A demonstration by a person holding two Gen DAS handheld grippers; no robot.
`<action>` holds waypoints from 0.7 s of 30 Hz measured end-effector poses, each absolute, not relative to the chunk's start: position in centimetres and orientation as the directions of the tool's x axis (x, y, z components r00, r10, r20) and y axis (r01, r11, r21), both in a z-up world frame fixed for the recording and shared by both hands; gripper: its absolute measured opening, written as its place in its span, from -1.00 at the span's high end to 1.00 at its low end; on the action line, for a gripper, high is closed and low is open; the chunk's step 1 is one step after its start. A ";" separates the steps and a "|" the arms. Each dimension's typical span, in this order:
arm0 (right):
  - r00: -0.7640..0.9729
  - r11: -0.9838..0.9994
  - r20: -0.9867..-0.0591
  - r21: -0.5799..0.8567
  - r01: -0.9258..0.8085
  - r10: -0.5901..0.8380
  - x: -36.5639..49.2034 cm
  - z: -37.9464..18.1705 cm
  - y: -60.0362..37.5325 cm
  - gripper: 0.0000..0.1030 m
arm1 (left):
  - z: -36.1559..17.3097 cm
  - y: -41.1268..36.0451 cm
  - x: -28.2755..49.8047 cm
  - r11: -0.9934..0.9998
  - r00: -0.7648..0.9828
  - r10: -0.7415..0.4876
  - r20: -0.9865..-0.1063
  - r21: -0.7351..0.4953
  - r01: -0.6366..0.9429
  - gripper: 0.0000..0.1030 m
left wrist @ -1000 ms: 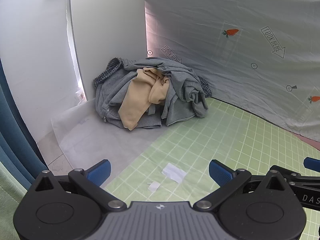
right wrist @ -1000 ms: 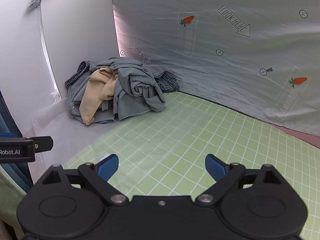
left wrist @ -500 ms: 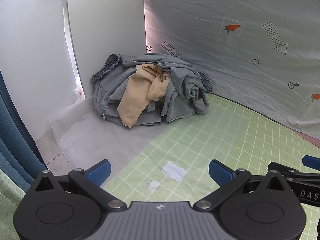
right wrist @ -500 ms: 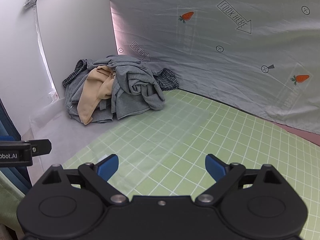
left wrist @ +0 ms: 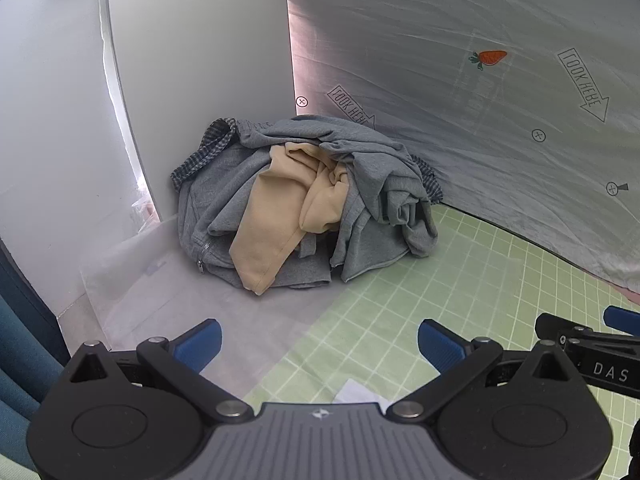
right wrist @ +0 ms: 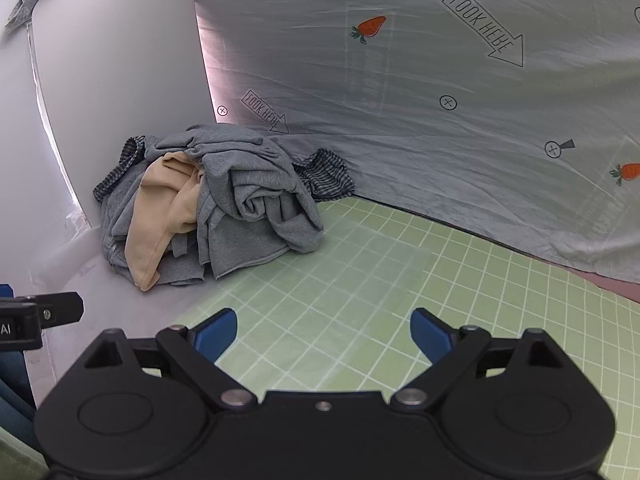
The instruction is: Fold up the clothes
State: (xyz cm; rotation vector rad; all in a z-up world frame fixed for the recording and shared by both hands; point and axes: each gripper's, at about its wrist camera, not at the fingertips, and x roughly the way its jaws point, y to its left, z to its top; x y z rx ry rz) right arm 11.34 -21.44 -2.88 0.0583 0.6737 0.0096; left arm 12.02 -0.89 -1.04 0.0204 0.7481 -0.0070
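A heap of clothes [left wrist: 304, 204] lay in the far left corner of the desk [right wrist: 360, 280], pressed against a white panel [left wrist: 192, 80] and a grey printed sheet [right wrist: 400, 80] hung along the far edge. Grey garments [right wrist: 256, 200] made up most of it, with a tan garment [left wrist: 276, 216] draped down the front and a checked piece [right wrist: 324, 176] showing at the back. The left tool [left wrist: 319, 340] hung with its blue fingers [left wrist: 200, 342] spread wide and empty, the heap well ahead of it, apart. The right tool [right wrist: 324, 334] was likewise wide open, holding nothing, above the green gridded mat [right wrist: 400, 300], the heap ahead toward its left. A white scrap [left wrist: 356, 392] lay on the mat just in front of the left tool.
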 end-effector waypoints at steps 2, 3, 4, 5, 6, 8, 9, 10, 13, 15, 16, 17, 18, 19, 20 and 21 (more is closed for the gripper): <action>0.780 0.998 -0.625 0.062 0.013 0.029 13.4 -3.3 -21.4 -0.83 | -1.2 -0.9 14.2 1.000 0.733 0.004 -0.680 0.008 0.002 -1.00; 0.779 0.998 -0.626 0.063 0.019 0.025 14.5 -3.5 -21.4 -0.83 | -1.3 -0.8 15.3 1.000 0.733 0.004 -0.680 0.003 -0.003 -1.00; 0.781 0.998 -0.625 0.064 0.025 0.021 15.6 -3.7 -21.4 -0.83 | -1.5 -0.8 16.5 1.000 0.733 0.003 -0.681 0.000 -0.004 -1.00; 0.782 0.997 -0.623 0.065 0.032 0.016 16.7 -3.9 -21.4 -0.83 | -1.7 -0.8 17.8 1.000 0.732 0.002 -0.682 -0.004 -0.006 -1.00; 0.781 0.997 -0.624 0.061 0.038 0.008 18.1 -4.0 -21.3 -0.83 | -1.9 -0.7 19.1 1.000 0.729 0.004 -0.684 -0.007 -0.012 -1.00; 0.782 0.998 -0.624 0.053 0.046 -0.003 20.8 -4.6 -21.1 -0.82 | -2.3 -0.4 21.7 1.000 0.724 0.008 -0.689 -0.015 -0.025 -1.00; 0.781 0.998 -0.624 0.049 0.050 -0.008 22.1 -5.0 -21.0 -0.79 | -2.6 -0.1 23.2 0.999 0.722 0.009 -0.692 -0.024 -0.035 -1.00; 0.781 0.998 -0.624 0.045 0.053 -0.013 23.4 -5.4 -21.0 -0.77 | -2.9 0.2 24.5 0.998 0.719 0.006 -0.695 -0.036 -0.043 -1.00; 0.777 0.997 -0.629 0.033 0.065 -0.030 27.3 -6.7 -20.6 -0.66 | -3.7 0.9 28.3 0.996 0.717 -0.020 -0.697 -0.073 -0.044 -0.99; 0.770 0.997 -0.637 0.029 0.065 -0.031 29.6 -7.9 -20.5 -0.61 | -4.1 0.9 30.5 0.995 0.722 -0.028 -0.691 -0.087 -0.044 -0.97; 0.767 0.998 -0.641 0.027 0.065 -0.032 30.7 -8.4 -20.4 -0.57 | -4.3 0.9 31.6 0.994 0.724 -0.031 -0.689 -0.095 -0.047 -0.96; 0.765 0.998 -0.643 0.022 0.059 -0.031 31.6 -8.9 -20.7 -0.56 | -4.5 0.9 32.5 0.993 0.726 -0.037 -0.687 -0.105 -0.049 -0.94; 0.761 0.998 -0.647 0.014 0.056 -0.033 32.5 -9.4 -20.9 -0.54 | -4.6 1.0 33.5 0.992 0.726 -0.046 -0.686 -0.120 -0.050 -0.92; 0.757 0.999 -0.652 0.008 0.052 -0.034 33.4 -9.9 -20.9 -0.50 | -4.8 1.0 34.5 0.990 0.725 -0.057 -0.686 -0.135 -0.051 -0.87; 0.753 0.999 -0.657 0.002 0.048 -0.035 34.3 -10.4 -20.8 -0.48 | -5.0 1.1 35.5 0.987 0.724 -0.067 -0.686 -0.151 -0.051 -0.82; 0.751 0.999 -0.660 0.001 0.044 -0.033 35.0 -10.8 -20.7 -0.44 | -5.1 1.2 36.5 0.985 0.725 -0.077 -0.685 -0.166 -0.053 -0.80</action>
